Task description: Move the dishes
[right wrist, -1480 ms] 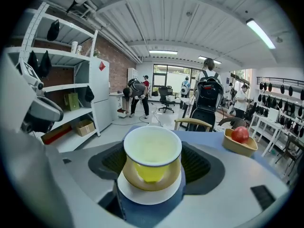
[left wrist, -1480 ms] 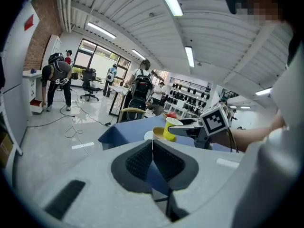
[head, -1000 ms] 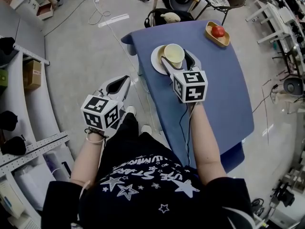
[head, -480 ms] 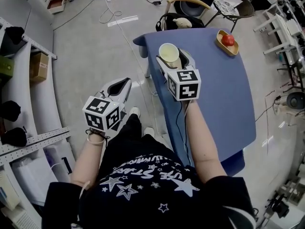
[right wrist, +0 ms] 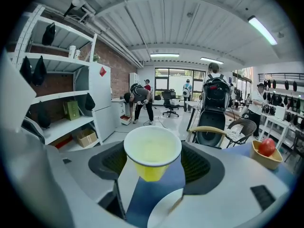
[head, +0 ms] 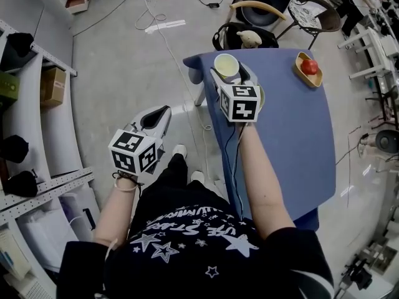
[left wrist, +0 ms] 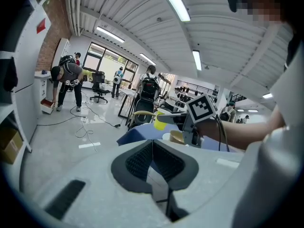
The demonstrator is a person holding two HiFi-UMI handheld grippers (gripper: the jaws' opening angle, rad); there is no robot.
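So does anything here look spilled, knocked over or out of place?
Nothing stands out. The yellow cup with a white inside is upright, gripped between the jaws of the right gripper. Nothing has spilled on the blue table, and the red apple rests in its wooden tray.

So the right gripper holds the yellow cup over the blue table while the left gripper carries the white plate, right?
Not quite: the left gripper view shows the left gripper shut and empty. The white plate sits below the yellow cup, which the right gripper does hold over the blue table.
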